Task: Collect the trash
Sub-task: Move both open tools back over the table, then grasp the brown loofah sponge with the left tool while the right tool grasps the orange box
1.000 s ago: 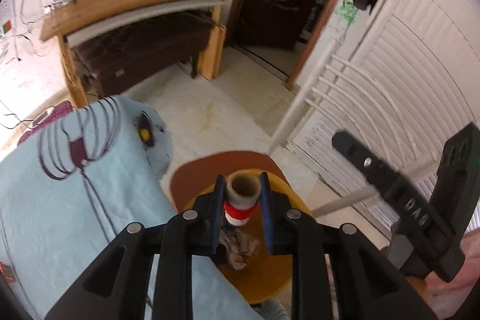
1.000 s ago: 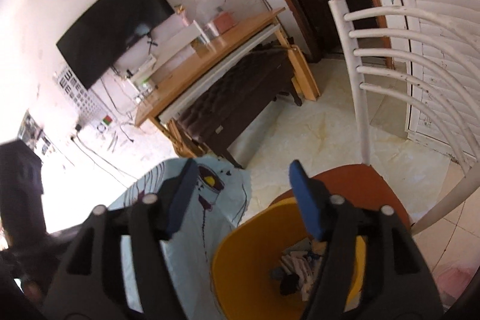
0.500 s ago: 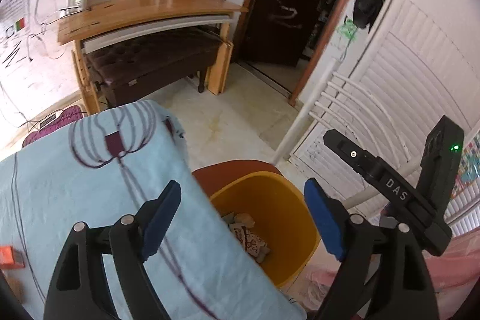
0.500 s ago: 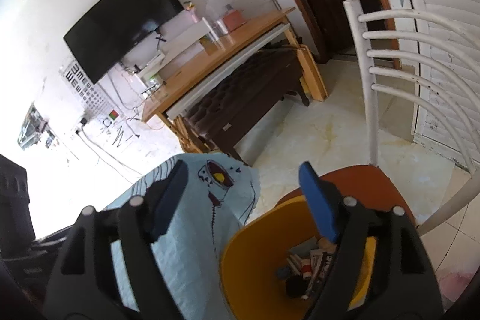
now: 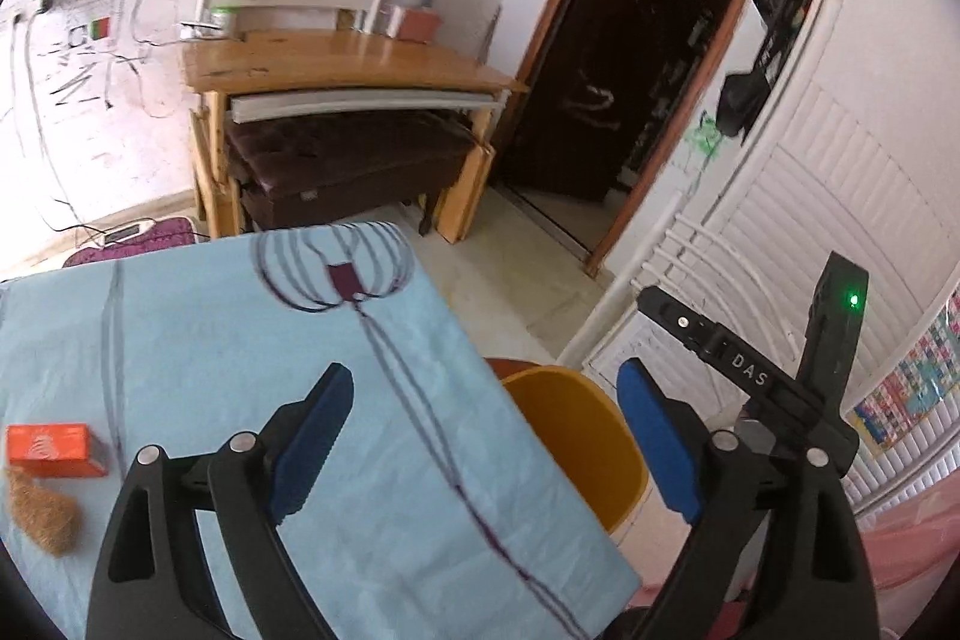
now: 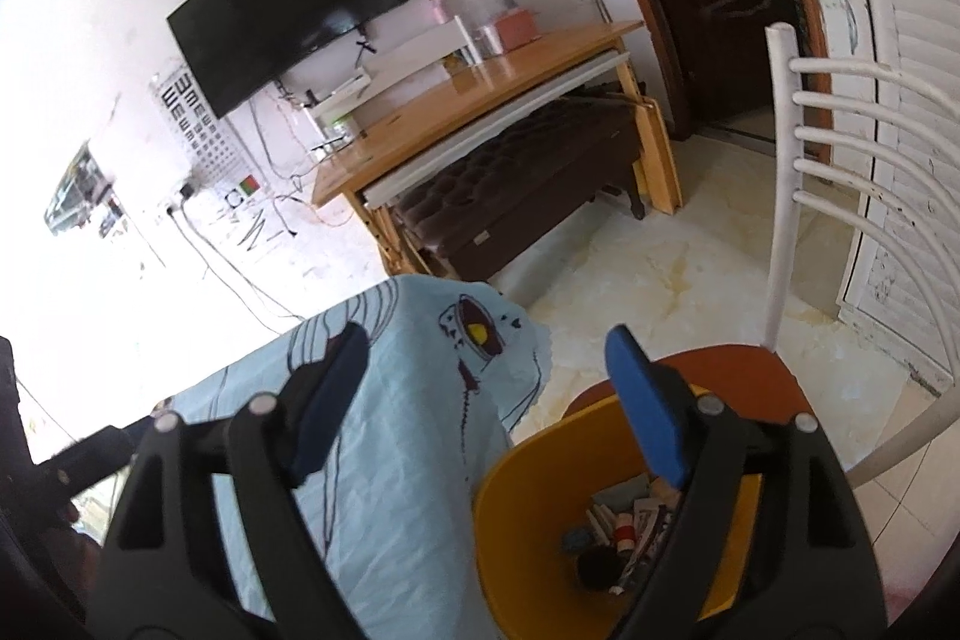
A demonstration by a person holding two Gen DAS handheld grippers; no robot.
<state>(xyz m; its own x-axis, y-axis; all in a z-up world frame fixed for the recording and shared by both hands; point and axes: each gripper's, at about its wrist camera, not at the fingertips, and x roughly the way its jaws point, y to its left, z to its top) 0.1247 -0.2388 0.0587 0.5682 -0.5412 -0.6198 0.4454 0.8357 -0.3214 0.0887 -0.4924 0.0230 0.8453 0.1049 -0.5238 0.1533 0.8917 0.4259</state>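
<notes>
- Right wrist view is showing the yellow bin (image 6: 528, 538) sitting on the brown seat of a white chair (image 6: 780, 196), just beside the cloth-covered surface (image 6: 408, 460); a pile of collected trash (image 6: 618, 526) is lying at its bottom, small cartons, wrappers and a dark round piece among them.
- Left wrist view is showing what is waiting: an orange carton (image 5: 54, 451) and a tuft of brown fibre (image 5: 42, 517) are lying on the light blue cloth, near its left edge and well apart from the bin (image 5: 576, 442).
- Judging from this, the job is looking well advanced but not finished, with at least those two pieces left to gather.
- Left claw (image 5: 486, 442) is standing apart with nothing between its blue pads; its jaws have just been opening.
- Right claw (image 6: 486, 406) is likewise apart and empty, hanging over the bin's rim, its jaws also having just been opening.
- Readable writing: "DAS" is showing in white on the black body of the other handle in the left wrist view; the print on the orange carton is too blurred to read; an eye chart (image 6: 198, 112) is hanging on the far wall.
</notes>
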